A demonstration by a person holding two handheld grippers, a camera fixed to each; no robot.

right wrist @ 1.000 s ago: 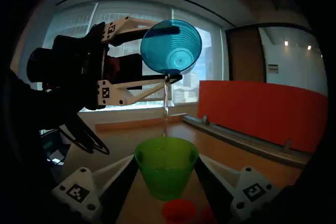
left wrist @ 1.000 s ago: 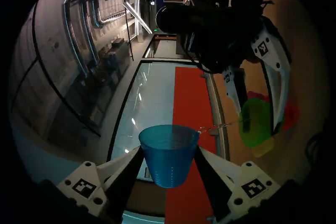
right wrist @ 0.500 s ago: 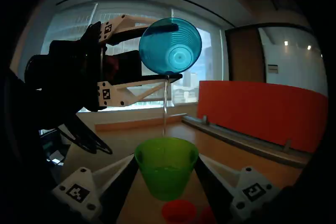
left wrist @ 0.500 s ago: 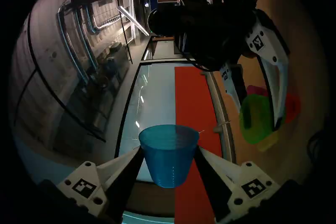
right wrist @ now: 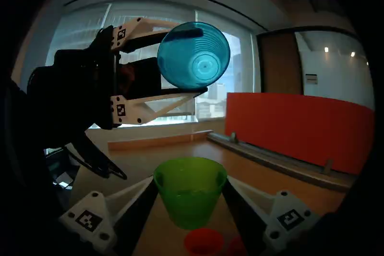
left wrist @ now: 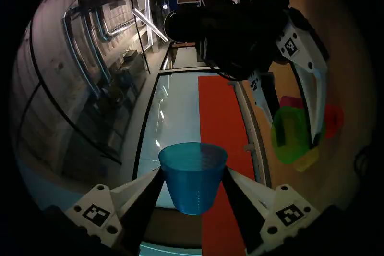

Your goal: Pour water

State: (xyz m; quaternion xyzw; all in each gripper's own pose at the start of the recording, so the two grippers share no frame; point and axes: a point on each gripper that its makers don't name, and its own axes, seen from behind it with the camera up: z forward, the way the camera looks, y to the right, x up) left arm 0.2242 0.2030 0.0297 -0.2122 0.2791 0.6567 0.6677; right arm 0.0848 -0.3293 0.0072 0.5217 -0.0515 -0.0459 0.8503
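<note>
Left gripper (left wrist: 193, 173), right gripper (right wrist: 190, 184): white fingers (left wrist: 139, 191) are carrying square black-and-white markers (left wrist: 96, 214); black housing (right wrist: 72, 92) is trailing cables (right wrist: 98, 162) behind.

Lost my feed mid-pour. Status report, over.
Left hand-held gripper shut on blue cup, tipped sideways above green cup. Right hand-held gripper shut on green cup, upright. No stream visible. Nothing between the cups.

left tool (left wrist: 193, 173): grips blue cup (left wrist: 193, 184), tipped sideways | right tool (right wrist: 190, 185): grips green cup (right wrist: 190, 196), level
</note>
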